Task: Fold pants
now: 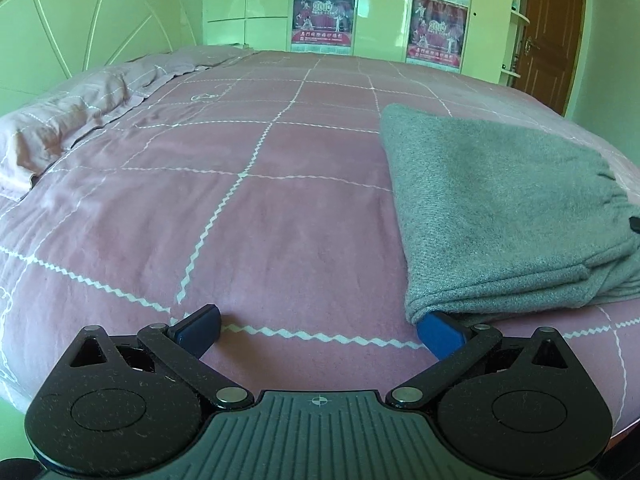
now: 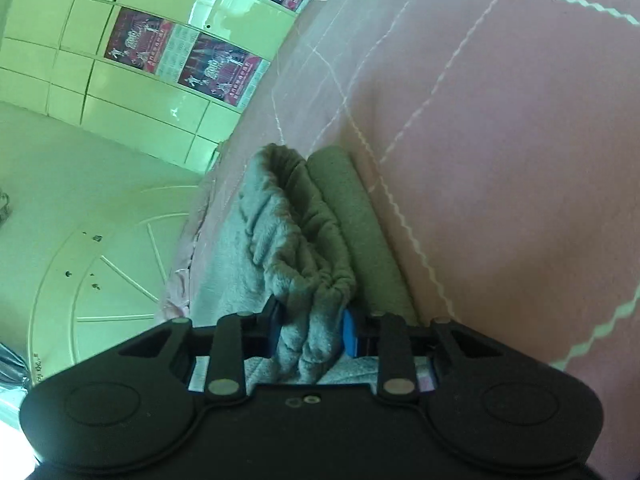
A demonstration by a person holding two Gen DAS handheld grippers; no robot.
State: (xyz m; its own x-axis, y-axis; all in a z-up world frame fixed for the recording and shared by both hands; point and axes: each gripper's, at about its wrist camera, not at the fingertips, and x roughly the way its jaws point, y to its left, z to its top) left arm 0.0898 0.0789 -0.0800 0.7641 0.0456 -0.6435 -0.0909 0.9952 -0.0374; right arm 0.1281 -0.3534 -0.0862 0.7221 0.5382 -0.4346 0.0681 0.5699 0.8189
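The grey pants (image 1: 492,208) lie folded in a thick stack on the pink bedspread (image 1: 260,220), at the right of the left wrist view. My left gripper (image 1: 320,330) is open wide and low over the bed. Its right fingertip (image 1: 438,330) touches the near left corner of the stack; its left fingertip (image 1: 198,326) rests on bare bedspread. My right gripper (image 2: 310,332) is shut on the pants' gathered elastic waistband (image 2: 304,264), held between both blue pads. The rest of the folded pants (image 2: 352,216) stretches away from it.
A pink pillow (image 1: 68,120) lies at the bed's far left by the white headboard (image 1: 80,28). Pale cabinets with red posters (image 1: 324,12) stand behind the bed, and a brown door (image 1: 552,36) is at the far right.
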